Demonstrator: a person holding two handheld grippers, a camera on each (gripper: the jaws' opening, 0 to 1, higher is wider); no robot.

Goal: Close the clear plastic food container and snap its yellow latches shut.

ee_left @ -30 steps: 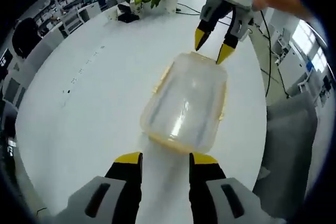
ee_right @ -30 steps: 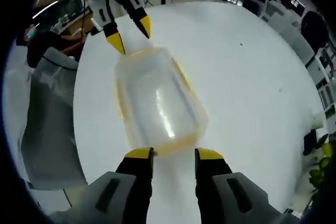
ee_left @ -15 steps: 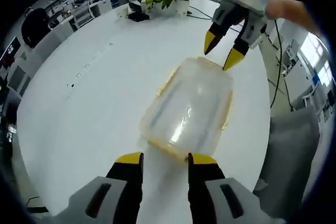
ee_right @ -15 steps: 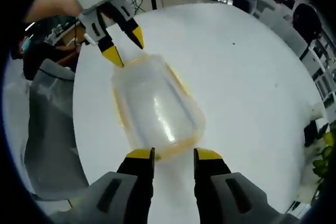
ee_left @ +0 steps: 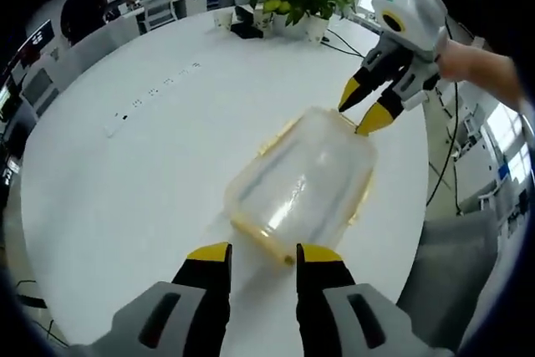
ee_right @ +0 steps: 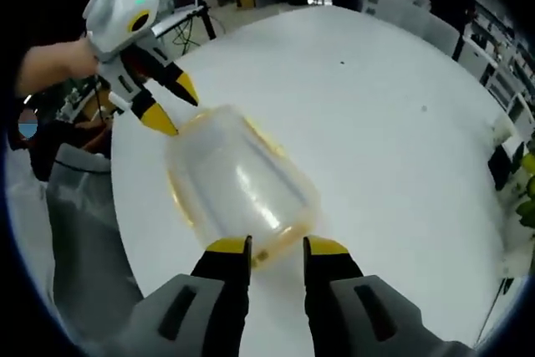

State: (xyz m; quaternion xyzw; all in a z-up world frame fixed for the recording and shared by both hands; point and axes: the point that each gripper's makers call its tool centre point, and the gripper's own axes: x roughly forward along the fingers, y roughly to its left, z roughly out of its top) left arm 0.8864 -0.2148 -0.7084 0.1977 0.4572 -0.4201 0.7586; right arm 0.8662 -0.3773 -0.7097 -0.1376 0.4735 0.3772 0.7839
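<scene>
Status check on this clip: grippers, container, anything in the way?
Left gripper open at container's near end. Right gripper open at the opposite end. Lid on, yellow latches not visibly snapped. Table around it bare; nothing blocking.

The container point(ee_left: 301, 181) has turned slightly on the table point(ee_left: 150, 148).

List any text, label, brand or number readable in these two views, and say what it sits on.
None can be read.
The clear container with its yellow latches carries no visible print or label.
The left tongs and right tongs show no lettering.
The white table has small dark marks, too small to read as text.
Background shelves and screens are too blurred to read.
</scene>
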